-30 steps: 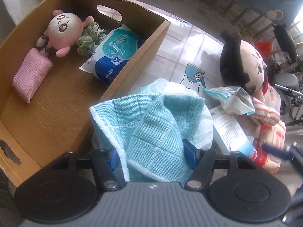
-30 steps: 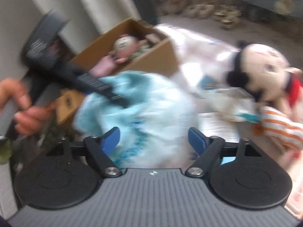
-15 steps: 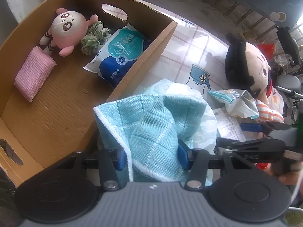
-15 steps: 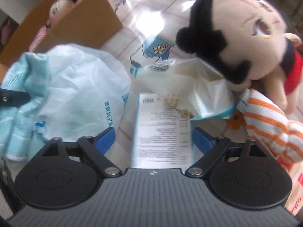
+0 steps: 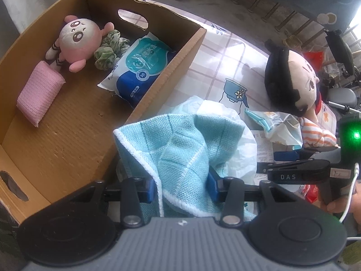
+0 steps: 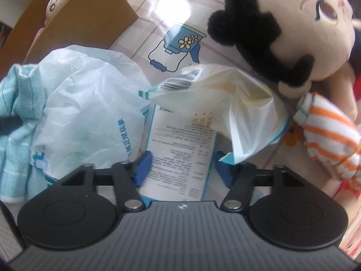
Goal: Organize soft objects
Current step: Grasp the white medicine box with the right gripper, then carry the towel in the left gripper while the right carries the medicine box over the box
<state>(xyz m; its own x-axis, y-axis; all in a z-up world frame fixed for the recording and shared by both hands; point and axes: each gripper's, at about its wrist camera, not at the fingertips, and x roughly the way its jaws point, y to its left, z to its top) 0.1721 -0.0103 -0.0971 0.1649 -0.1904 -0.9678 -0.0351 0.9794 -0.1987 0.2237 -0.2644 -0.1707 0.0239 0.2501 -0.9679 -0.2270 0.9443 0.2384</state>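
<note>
While four soft things already lie inside the open brown cardboard box [image 5: 67, 122], the sorting looks to me less than half done. Seen from the left wrist, the box holds a round pink plush doll [image 5: 77, 39], a crumpled green fabric scrunchie [image 5: 108, 49] touching it, a blue-and-white plastic tissue pack [image 5: 140, 67] leaning by the right wall, and a folded pink knit cloth [image 5: 40, 90] near the left wall; much of the box floor is bare. The left gripper [image 5: 181, 188] is clamped on a light-blue waffle-weave towel [image 5: 180, 149], its blue pads pressing both sides of the fold, and the towel sits just outside the box's near right wall, draped over a crinkled white plastic bag [image 5: 239, 135]. The towel is not yet in the box.

From the right wrist, the right gripper [image 6: 182, 169] has its pads on either side of a flat white printed packet with a blue edge [image 6: 180, 153]; they stand close against it, but I cannot tell whether they actually pinch it. Over the packet's far end lies an opened cream plastic wrapper [image 6: 225, 99]. Beside it, on the checked tablecloth [image 6: 158, 4], rests a large black-haired plush doll with an orange-striped sleeve [image 6: 293, 22], and the white bag and towel are at the left. By my reckoning the towel, bag, packet, wrapper and big doll all remain to be put away.
</note>
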